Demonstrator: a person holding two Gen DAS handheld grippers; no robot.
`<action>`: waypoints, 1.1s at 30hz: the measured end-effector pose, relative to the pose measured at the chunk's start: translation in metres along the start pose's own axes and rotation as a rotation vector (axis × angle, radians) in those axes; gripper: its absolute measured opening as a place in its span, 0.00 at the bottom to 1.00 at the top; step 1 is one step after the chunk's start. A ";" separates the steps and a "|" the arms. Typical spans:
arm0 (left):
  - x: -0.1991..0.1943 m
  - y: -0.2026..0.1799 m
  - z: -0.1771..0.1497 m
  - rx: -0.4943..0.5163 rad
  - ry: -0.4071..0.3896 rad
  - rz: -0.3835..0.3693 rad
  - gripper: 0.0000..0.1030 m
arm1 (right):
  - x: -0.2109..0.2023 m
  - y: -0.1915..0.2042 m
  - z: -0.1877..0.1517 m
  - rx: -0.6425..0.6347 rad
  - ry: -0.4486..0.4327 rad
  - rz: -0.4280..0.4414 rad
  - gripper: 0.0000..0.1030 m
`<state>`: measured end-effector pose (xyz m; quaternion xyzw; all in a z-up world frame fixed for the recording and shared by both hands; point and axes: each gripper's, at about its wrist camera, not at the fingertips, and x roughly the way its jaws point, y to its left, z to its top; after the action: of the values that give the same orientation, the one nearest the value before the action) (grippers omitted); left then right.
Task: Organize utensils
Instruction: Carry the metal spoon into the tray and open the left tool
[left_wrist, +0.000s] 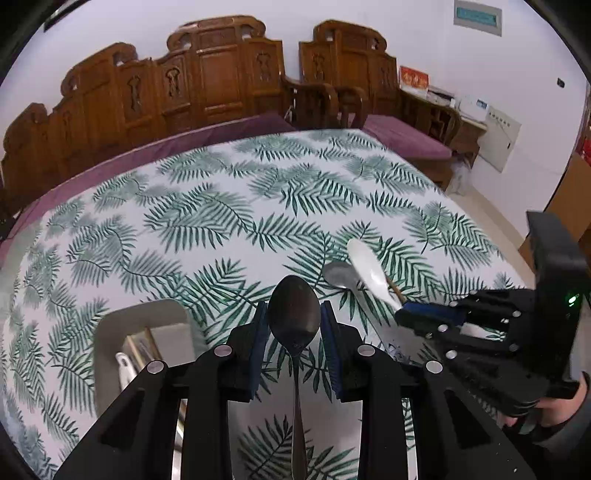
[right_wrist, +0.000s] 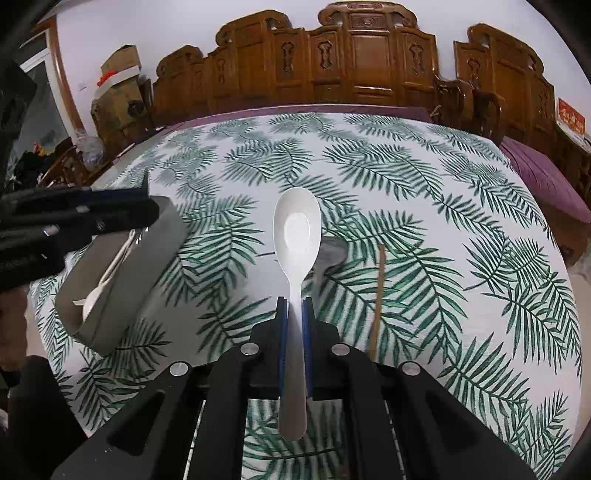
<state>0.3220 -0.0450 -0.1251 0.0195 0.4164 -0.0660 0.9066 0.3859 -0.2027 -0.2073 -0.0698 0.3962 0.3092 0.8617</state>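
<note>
I have a dark metal spoon (left_wrist: 294, 317) pinched at its bowl between my left gripper's (left_wrist: 294, 325) fingers, handle hanging toward me. My right gripper (right_wrist: 294, 321) is clamped on a glossy white spoon (right_wrist: 296, 236) by its handle, bowl facing up. Both sit above the leaf-print counter (right_wrist: 424, 177), near its front edge, with a grey tray (right_wrist: 122, 280) of utensils toward the left edge.

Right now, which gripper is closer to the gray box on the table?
Left. The left gripper hangs right over the gray box, holding a metal spoon. The right gripper is off to the box's side, across bare tablecloth, holding a white spoon.
</note>
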 end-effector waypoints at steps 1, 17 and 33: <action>-0.006 0.001 0.000 -0.001 -0.007 -0.002 0.25 | -0.002 0.003 0.000 -0.004 -0.004 0.001 0.09; -0.050 0.056 -0.010 -0.086 -0.082 0.068 0.26 | -0.018 0.048 -0.001 -0.051 -0.044 0.026 0.09; 0.020 0.101 -0.056 -0.166 0.080 0.136 0.26 | -0.001 0.049 -0.003 -0.068 -0.008 0.031 0.09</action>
<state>0.3066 0.0582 -0.1785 -0.0249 0.4538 0.0310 0.8902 0.3543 -0.1653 -0.2026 -0.0916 0.3830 0.3359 0.8556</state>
